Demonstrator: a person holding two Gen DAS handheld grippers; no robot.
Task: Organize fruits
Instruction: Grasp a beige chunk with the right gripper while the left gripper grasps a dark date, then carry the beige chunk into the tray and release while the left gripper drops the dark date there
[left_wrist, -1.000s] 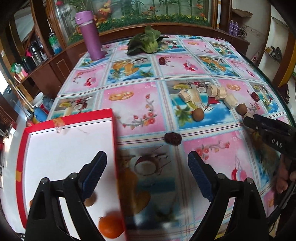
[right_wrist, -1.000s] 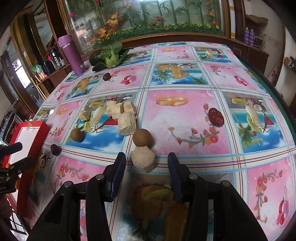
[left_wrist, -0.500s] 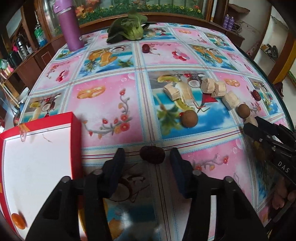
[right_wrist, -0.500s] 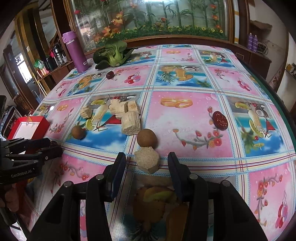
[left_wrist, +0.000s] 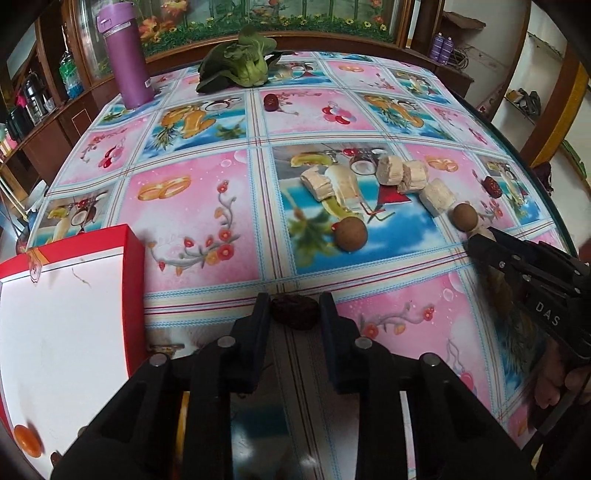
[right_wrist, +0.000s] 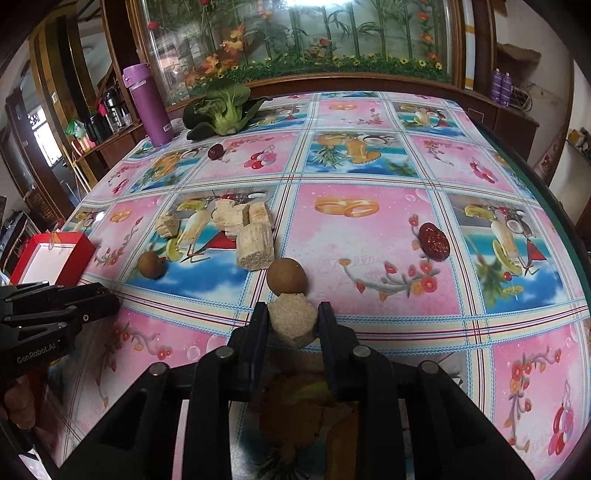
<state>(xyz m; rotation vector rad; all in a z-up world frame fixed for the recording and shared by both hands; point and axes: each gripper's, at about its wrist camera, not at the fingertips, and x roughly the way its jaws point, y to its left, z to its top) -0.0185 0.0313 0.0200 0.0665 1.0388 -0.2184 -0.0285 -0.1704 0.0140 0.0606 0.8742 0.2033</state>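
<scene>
A dark red date (left_wrist: 295, 314) lies on the fruit-print tablecloth, and my left gripper (left_wrist: 293, 306) is shut on it, fingers pressing both sides. My right gripper (right_wrist: 290, 314) is shut on a pale fibrous chunk (right_wrist: 291, 325) resting on the cloth, just in front of a round brown fruit (right_wrist: 286, 277). A red box (left_wrist: 85, 245) with a white inside stands to the left of my left gripper, an orange fruit (left_wrist: 27, 437) in its near corner. A second brown fruit (left_wrist: 351, 234) and two more dates (right_wrist: 434, 242) (right_wrist: 215, 151) lie loose.
Several pale chunks (right_wrist: 255, 242) are clustered mid-table. Leafy greens (right_wrist: 221, 107) and a purple bottle (right_wrist: 147, 107) stand at the far side. The table's right edge (right_wrist: 554, 192) curves close by. A hand holds the right gripper's handle (left_wrist: 546, 317), close to my left one.
My left gripper moved right from over the box to the date and closed around it. My right gripper's fingers narrowed onto the pale chunk.
</scene>
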